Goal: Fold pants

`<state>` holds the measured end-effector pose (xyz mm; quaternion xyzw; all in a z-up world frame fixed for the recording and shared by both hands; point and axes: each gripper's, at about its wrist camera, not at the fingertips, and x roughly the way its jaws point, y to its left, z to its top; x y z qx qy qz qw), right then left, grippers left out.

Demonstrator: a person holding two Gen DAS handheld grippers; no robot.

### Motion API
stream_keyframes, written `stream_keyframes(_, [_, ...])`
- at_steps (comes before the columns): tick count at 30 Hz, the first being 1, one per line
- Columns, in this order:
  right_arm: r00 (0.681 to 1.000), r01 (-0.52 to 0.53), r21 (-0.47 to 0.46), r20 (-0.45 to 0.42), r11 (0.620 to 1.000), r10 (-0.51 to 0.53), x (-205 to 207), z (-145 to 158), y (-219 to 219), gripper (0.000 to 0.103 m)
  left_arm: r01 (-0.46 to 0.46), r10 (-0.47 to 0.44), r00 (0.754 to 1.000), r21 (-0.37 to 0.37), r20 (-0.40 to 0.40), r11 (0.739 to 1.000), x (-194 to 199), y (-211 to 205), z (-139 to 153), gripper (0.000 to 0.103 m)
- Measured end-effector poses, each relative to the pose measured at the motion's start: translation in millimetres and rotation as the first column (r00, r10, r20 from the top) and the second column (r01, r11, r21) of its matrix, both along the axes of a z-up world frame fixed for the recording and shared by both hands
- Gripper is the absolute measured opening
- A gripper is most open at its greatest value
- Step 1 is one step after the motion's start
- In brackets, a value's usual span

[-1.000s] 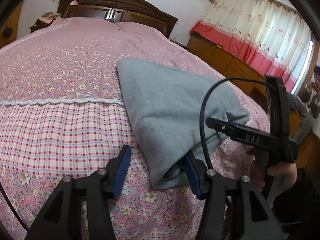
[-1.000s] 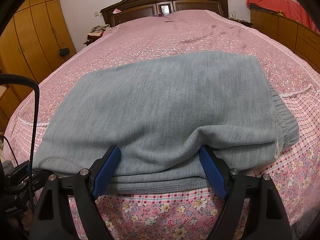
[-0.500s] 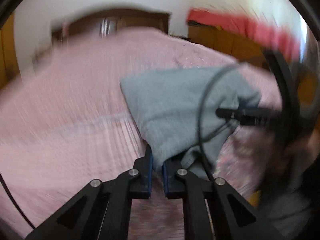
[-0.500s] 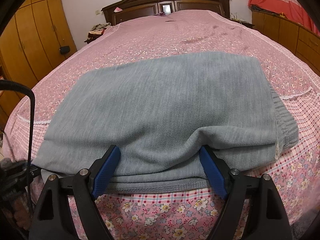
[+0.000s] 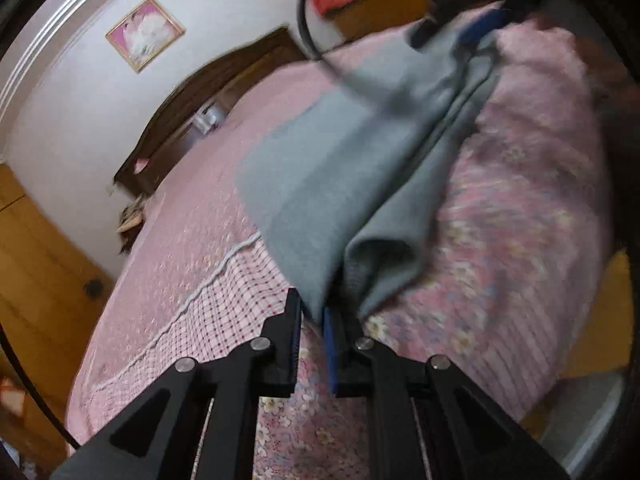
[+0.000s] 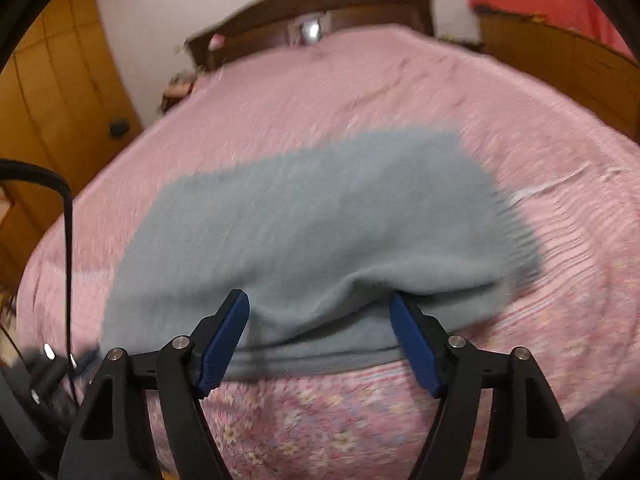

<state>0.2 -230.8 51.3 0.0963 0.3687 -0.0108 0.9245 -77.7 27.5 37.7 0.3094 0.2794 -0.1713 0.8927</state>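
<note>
On one bed (image 6: 400, 92), one folded pants (image 6: 320, 216).

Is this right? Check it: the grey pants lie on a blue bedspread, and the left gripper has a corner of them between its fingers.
One thing is wrong: the bedspread is pink and flowered, not blue. Both wrist views show it. The rest stands: in the left wrist view the left gripper has a corner of the grey pants between its fingers.
</note>
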Motion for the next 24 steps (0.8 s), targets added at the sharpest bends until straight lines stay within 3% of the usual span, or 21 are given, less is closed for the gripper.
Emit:
stream_keyframes(1, [0.997, 0.013, 0.027, 0.070, 1.000, -0.015, -7, 10, -10, 0.075, 0.027, -0.035, 0.997, -0.112, -0.072, 0.993, 0, 14, 8, 0.030])
stream_keyframes(2, [0.991, 0.034, 0.056, 0.131, 0.998, -0.041, -12, 19, -22, 0.077, 0.030, -0.059, 0.989, -0.207, -0.133, 0.978, 3, 25, 12, 0.036])
stream_keyframes(3, [0.983, 0.057, 0.083, 0.170, 0.995, -0.071, -15, 25, -34, 0.082, 0.014, -0.103, 0.970, -0.372, -0.220, 0.928, 10, 45, 22, 0.042])
stream_keyframes(4, [0.974, 0.079, 0.130, 0.203, 0.988, -0.104, -15, 30, -51, 0.095, -0.019, -0.142, 0.951, -0.510, -0.275, 0.860, 17, 64, 30, 0.045])
stream_keyframes(5, [0.972, 0.087, 0.166, 0.202, 0.982, -0.120, -11, 30, -64, 0.103, -0.075, -0.181, 0.932, -0.653, -0.315, 0.754, 27, 86, 38, 0.049])
stream_keyframes(6, [0.978, 0.095, 0.222, 0.161, 0.970, -0.133, 1, 25, -82, 0.103, -0.145, -0.202, 0.918, -0.763, -0.341, 0.630, 38, 108, 45, 0.059])
stream_keyframes(7, [0.985, 0.102, 0.275, 0.106, 0.956, -0.136, 14, 18, -98, 0.103, -0.202, -0.203, 0.912, -0.820, -0.357, 0.536, 50, 126, 47, 0.066])
stream_keyframes(8, [0.990, 0.120, 0.348, 0.025, 0.930, -0.137, 32, 5, -116, 0.103, -0.262, -0.199, 0.903, -0.856, -0.380, 0.446, 63, 141, 47, 0.067])
stream_keyframes(9, [0.990, 0.136, 0.389, -0.031, 0.911, -0.134, 43, -5, -126, 0.103, -0.320, -0.204, 0.886, -0.868, -0.416, 0.380, 80, 152, 43, 0.067])
stream_keyframes(10, [0.988, 0.156, 0.429, -0.088, 0.890, -0.130, 56, -14, -135, 0.103, -0.364, -0.219, 0.862, -0.860, -0.456, 0.357, 96, 156, 36, 0.067])
stream_keyframes(11, [0.988, 0.151, 0.441, -0.095, 0.885, -0.121, 63, -17, -137, 0.103, -0.419, -0.235, 0.821, -0.830, -0.519, 0.369, 119, 154, 24, 0.066])
stream_keyframes(14, [0.994, 0.089, 0.374, -0.087, 0.923, -0.061, 80, -18, -124, 0.103, -0.493, -0.238, 0.737, -0.743, -0.633, 0.453, 158, 134, -8, 0.063])
stream_keyframes(17, [0.991, 0.104, 0.294, -0.115, 0.950, -0.073, 86, -24, -116, 0.103, -0.439, -0.275, 0.750, -0.765, -0.601, 0.471, 171, 119, -7, 0.074])
stream_keyframes(19, [0.992, 0.110, 0.298, -0.099, 0.948, -0.084, 83, -25, -117, 0.103, -0.427, -0.312, 0.738, -0.772, -0.598, 0.471, 182, 112, -2, 0.081])
stream_keyframes(20, [0.992, 0.111, 0.302, -0.095, 0.947, -0.086, 82, -27, -116, 0.101, -0.434, -0.315, 0.734, -0.772, -0.602, 0.464, 201, 113, -2, 0.081])
stream_keyframes(22, [0.992, 0.113, 0.306, -0.092, 0.945, -0.089, 76, -27, -122, 0.097, -0.464, -0.323, 0.724, -0.777, -0.609, 0.426, 217, 118, -6, 0.080])
stream_keyframes(23, [0.992, 0.113, 0.308, -0.092, 0.945, -0.089, 71, -28, -125, 0.096, -0.485, -0.319, 0.720, -0.775, -0.617, 0.405, 221, 120, -7, 0.077])
stream_keyframes(24, [0.992, 0.113, 0.310, -0.093, 0.944, -0.088, 68, -28, -127, 0.093, -0.501, -0.305, 0.720, -0.771, -0.623, 0.393, 221, 121, -3, 0.067])
